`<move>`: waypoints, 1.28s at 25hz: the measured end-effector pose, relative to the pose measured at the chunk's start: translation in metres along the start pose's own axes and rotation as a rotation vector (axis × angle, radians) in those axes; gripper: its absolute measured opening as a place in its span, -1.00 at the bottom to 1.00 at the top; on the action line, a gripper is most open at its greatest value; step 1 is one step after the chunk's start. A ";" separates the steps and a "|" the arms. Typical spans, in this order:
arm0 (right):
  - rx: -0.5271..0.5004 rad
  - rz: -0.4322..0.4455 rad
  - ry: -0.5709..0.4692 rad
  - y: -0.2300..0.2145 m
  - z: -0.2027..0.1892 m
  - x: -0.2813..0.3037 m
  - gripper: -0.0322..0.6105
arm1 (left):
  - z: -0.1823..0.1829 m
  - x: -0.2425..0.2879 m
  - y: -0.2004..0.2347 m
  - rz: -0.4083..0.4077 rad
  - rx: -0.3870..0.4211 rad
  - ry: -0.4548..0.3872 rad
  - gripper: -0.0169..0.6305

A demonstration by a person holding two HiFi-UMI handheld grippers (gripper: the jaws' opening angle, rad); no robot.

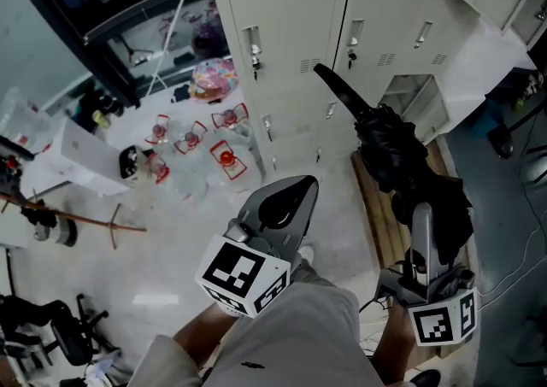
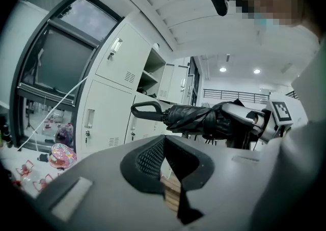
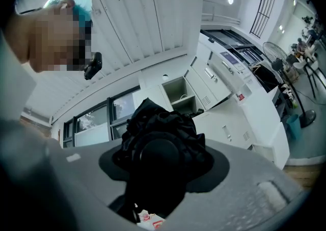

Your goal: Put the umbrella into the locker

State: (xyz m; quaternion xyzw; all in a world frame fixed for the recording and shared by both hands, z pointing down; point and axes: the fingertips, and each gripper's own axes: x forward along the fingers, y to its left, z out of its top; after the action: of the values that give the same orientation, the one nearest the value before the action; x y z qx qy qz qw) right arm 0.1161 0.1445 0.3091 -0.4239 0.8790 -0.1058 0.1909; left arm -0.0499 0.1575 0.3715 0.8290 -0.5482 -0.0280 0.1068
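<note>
1. The umbrella (image 1: 397, 155), black and folded, is clamped by its bunched cloth in the right claw (image 1: 420, 216). It is off the ground and outside the lockers.
2. It sticks out ahead of that claw, and its handle (image 1: 338, 86) is the far end, near the locker fronts.
3. In the right gripper view the black cloth (image 3: 160, 138) fills the space between the jaws, which press on it.
4. The open locker (image 1: 412, 95) lies ahead of the right claw, past the handle and a little to its right. Its door (image 1: 483, 65) is swung out to the right.
5. The left claw (image 1: 289, 199) is to the left of the right one, clear of the umbrella. Its jaws are drawn together with nothing in them.
6. A wooden pallet (image 1: 383, 214) lies under the right claw.
7. Shut lockers (image 1: 291, 52) stand ahead of the left claw.
</note>
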 end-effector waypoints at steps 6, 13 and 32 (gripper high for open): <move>0.025 0.016 -0.039 -0.035 0.014 0.025 -0.12 | 0.013 0.038 0.005 0.019 0.031 -0.008 -0.91; 0.034 0.047 -0.060 -0.061 0.025 0.040 -0.12 | 0.017 0.076 -0.002 0.020 0.038 -0.012 -0.91; 0.014 -0.024 -0.081 -0.107 0.035 0.071 -0.12 | 0.026 0.138 0.013 -0.021 0.013 0.002 -0.91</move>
State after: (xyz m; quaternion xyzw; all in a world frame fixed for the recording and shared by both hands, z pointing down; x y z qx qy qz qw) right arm 0.1660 0.0219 0.2975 -0.4370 0.8647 -0.0970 0.2280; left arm -0.0113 0.0230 0.3585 0.8353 -0.5397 -0.0245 0.1018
